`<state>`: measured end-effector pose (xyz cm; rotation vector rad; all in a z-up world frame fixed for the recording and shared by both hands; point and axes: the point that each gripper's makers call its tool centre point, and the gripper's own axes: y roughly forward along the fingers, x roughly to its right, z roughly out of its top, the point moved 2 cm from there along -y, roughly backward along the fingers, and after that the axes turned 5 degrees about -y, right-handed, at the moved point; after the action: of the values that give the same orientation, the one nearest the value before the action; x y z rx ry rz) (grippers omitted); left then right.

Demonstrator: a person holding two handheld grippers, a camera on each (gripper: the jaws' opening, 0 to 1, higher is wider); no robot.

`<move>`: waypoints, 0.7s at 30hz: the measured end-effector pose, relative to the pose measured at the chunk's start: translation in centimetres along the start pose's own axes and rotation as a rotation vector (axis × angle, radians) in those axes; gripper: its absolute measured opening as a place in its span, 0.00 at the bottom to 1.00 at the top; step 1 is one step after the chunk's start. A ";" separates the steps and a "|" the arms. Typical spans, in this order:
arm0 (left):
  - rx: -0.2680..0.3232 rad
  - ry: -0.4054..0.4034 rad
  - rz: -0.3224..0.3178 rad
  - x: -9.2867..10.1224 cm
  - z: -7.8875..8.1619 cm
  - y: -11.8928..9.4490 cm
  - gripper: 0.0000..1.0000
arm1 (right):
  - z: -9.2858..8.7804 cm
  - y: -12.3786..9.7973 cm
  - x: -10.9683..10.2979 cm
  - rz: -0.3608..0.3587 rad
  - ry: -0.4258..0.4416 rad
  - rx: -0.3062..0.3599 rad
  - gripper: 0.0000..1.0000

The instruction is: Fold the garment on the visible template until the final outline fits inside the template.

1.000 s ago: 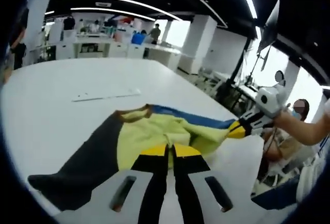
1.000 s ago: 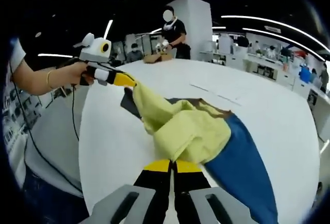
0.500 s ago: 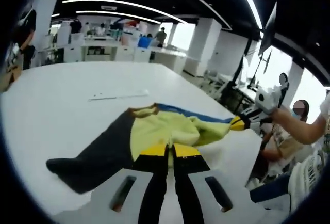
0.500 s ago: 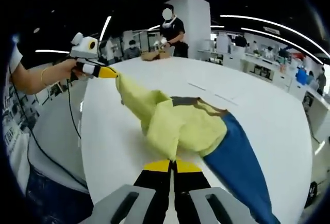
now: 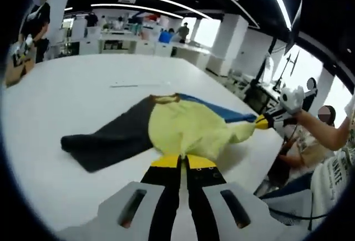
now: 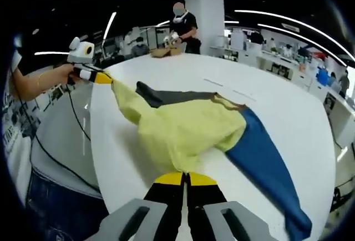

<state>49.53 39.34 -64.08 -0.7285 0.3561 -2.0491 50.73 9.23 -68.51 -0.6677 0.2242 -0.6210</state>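
Both grippers, left gripper [image 5: 183, 162] and right gripper [image 6: 186, 179], have jaws closed on the hem of the garment [image 5: 177, 130], stretching its yellow body above the white counter [image 5: 66, 96]. Risk: thin hem slips out under tension, or blue sleeve [image 6: 266, 163] drags off the edge. Soft, limp knit; dark sleeve [image 5: 105, 144] lies flat.

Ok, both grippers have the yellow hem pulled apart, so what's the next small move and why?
Probably lower the hem flat: the left gripper and right gripper each pinch the garment, its yellow body hanging taut above the table while both sleeves rest there.
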 end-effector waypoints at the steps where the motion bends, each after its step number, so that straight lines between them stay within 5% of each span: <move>1: -0.003 -0.006 0.003 0.0 -0.3 -0.1 0.01 | -0.2 0.0 -0.2 0.001 -0.002 -0.004 0.00; 15: -0.123 -0.013 0.031 -0.6 -5.5 -0.6 0.01 | -3.7 -0.1 -3.2 0.043 0.001 -0.070 0.00; 21: -0.194 0.059 0.092 -2.0 -7.9 -0.5 0.01 | -5.5 0.7 -4.9 0.063 -0.020 -0.118 0.00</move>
<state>45.15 41.04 -70.79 -0.7540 0.6179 -1.9704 45.04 9.77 -73.18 -0.7769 0.2637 -0.5435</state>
